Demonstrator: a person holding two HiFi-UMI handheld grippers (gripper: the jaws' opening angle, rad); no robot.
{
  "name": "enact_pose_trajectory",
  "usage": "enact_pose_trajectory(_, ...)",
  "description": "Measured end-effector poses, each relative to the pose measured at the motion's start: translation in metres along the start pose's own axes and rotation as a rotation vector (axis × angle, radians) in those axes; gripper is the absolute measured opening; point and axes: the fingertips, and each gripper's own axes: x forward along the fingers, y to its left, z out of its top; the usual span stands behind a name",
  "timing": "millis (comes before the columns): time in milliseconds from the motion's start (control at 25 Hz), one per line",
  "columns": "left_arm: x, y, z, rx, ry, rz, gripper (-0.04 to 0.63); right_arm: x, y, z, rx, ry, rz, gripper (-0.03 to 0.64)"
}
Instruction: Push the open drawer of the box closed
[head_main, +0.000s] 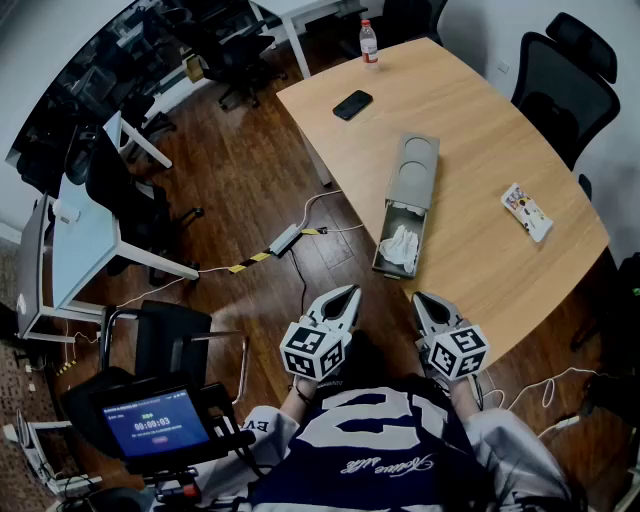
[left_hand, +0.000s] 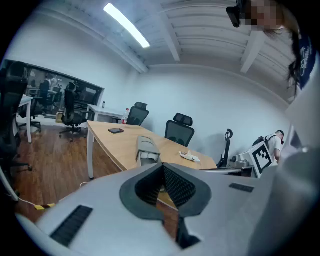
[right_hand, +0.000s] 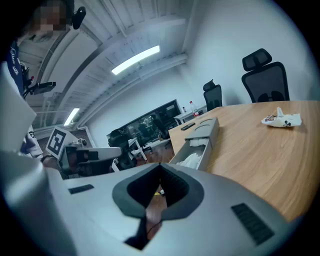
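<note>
Approach step: drawer open, no contact.

The drawer (head_main: 393, 272) stands pulled out of the grey box (head_main: 413, 170) toward the wooden table's (head_main: 480, 130) near edge, with crumpled white material (head_main: 401, 243) inside. My left gripper (head_main: 350, 292) and right gripper (head_main: 420, 298) hang short of the table, jaws together on nothing. Next, I judge: set a closed tip against the drawer front and push straight along the box.

Grey box (head_main: 415, 171), white cloth (head_main: 400, 246) in drawer (head_main: 402, 238), tan wooden table (head_main: 470, 150), black phone (head_main: 352, 104)
</note>
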Motion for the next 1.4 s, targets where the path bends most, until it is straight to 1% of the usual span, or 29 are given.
enact_pose_trajectory(160, 0.003, 0.019, 0.004, 0.023, 0.007, -0.038, 0.002, 0.013, -0.004, -0.005, 0.025, -0.008, -0.060, -0.002)
enact_pose_trajectory(280, 0.010, 0.041, 0.009, 0.013, 0.016, -0.063, 0.002, 0.034, -0.007, -0.006, 0.039, 0.011, -0.099, -0.002)
enact_pose_trajectory(440, 0.012, 0.054, 0.005, -0.025, 0.032, -0.086, 0.002, 0.047, -0.008, -0.024, 0.036, 0.090, -0.129, -0.002)
enact_pose_trajectory(600, 0.012, 0.061, 0.004, -0.054, 0.030, -0.089, 0.002, 0.060, -0.013, -0.041, 0.038, 0.169, -0.140, -0.002)
enact_pose_trajectory(760, 0.011, 0.071, 0.001, -0.077, 0.036, -0.071, 0.002, 0.084, -0.019, -0.051, 0.045, 0.220, -0.125, -0.002)
enact_pose_trajectory(960, 0.013, 0.094, 0.007, -0.089, 0.045, -0.024, 0.002, 0.111, -0.023, -0.061, 0.042, 0.287, -0.107, -0.002)
enact_pose_trajectory(1040, 0.017, 0.105, 0.014, -0.095, 0.039, -0.001, 0.002, 0.118, -0.021, -0.064, 0.064, 0.310, -0.073, -0.002)
enact_pose_trajectory(1160, 0.025, 0.117, 0.020, -0.110, 0.032, 0.024, 0.002, 0.126, -0.017, -0.065, 0.111, 0.313, -0.031, -0.002)
enact_pose_trajectory(1280, 0.042, 0.122, 0.027, -0.118, 0.035, 0.022, 0.002, 0.132, -0.024, -0.060, 0.112, 0.321, -0.027, -0.002)
enact_pose_trajectory(1400, 0.070, 0.130, 0.035, -0.117, 0.055, 0.009, 0.002, 0.149, -0.037, -0.047, 0.123, 0.329, -0.020, -0.002)
